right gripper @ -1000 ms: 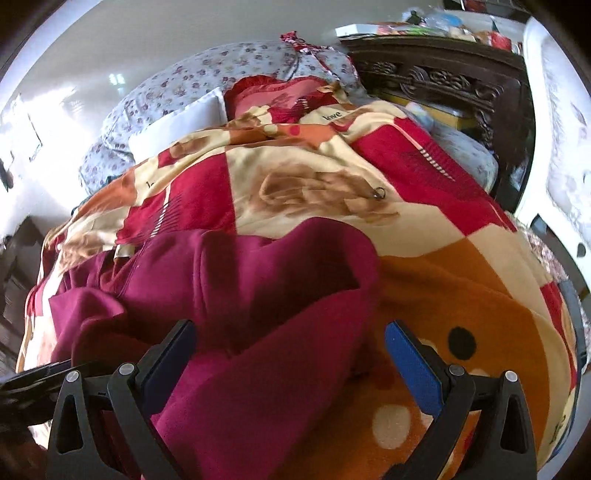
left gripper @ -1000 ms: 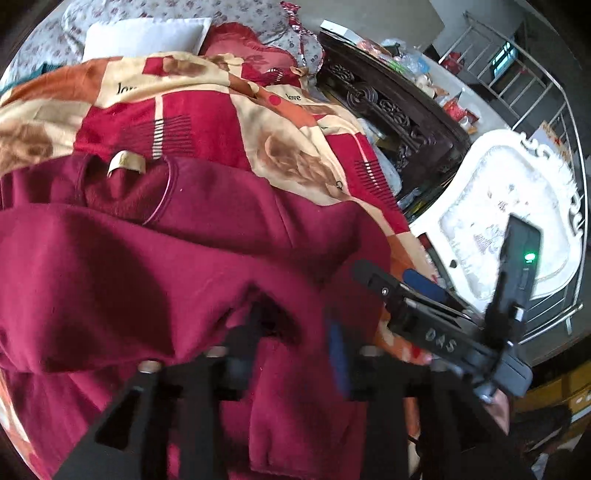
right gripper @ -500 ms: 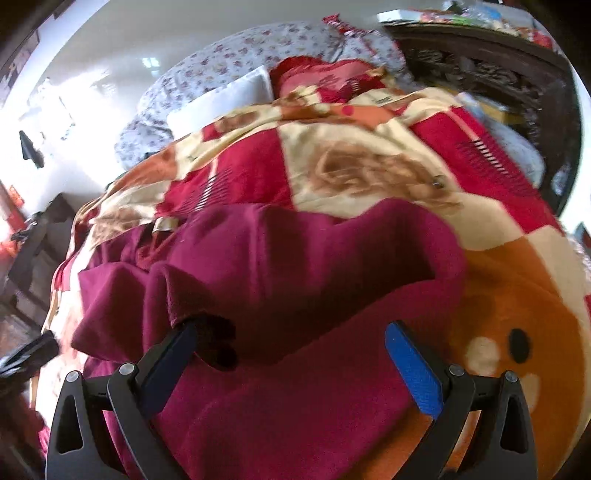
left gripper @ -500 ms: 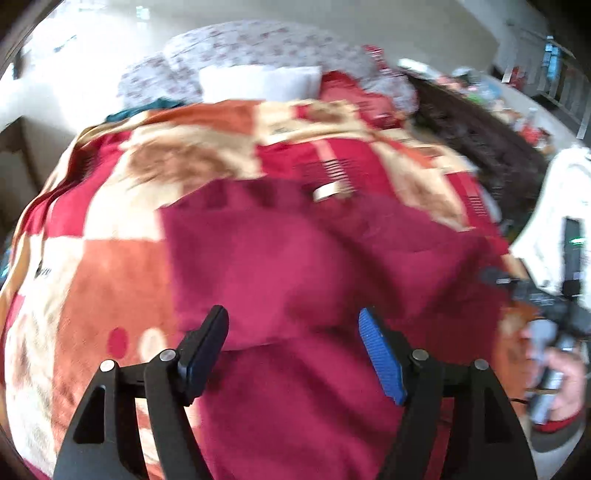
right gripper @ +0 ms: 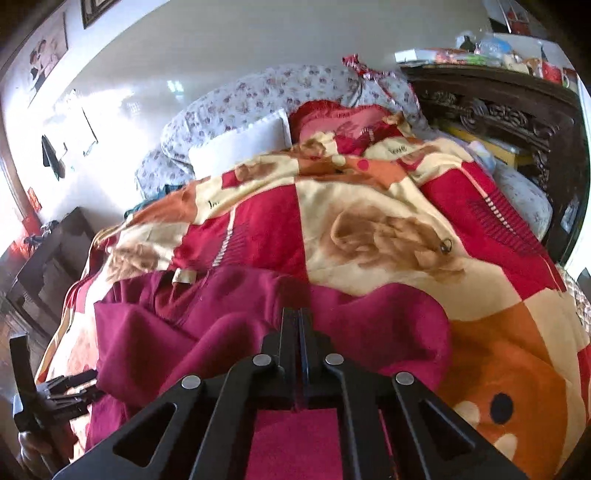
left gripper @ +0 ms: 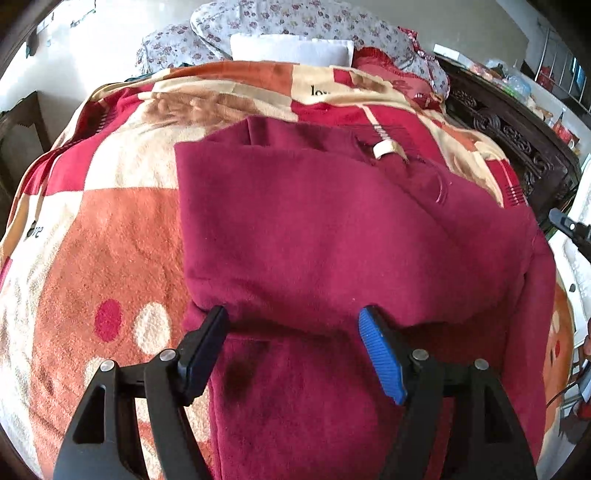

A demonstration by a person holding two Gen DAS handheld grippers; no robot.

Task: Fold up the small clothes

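A maroon fleece garment (left gripper: 332, 229) lies folded on a red, orange and cream blanket (left gripper: 110, 240), its cream neck label (left gripper: 384, 147) at the far end. My left gripper (left gripper: 293, 317) is open over the near edge of the folded-over layer, the pads apart and not pressing on the cloth. In the right wrist view the garment (right gripper: 369, 325) bunches around my right gripper (right gripper: 298, 314), which is shut on a raised fold of it. The left gripper (right gripper: 55, 391) shows at that view's lower left edge, at the garment's other side.
A white pillow (left gripper: 291, 50) and a floral duvet (left gripper: 295, 18) lie at the bed's head. Dark carved wooden furniture (right gripper: 498, 110) with clutter on top lines the right side. A dark cabinet (right gripper: 48, 258) stands at the left. The blanket (right gripper: 388, 221) is bare beyond the garment.
The left gripper let go of the cloth, opened and swung left over the garment's near edge. The right gripper's wide jaws closed on a fold of the garment.
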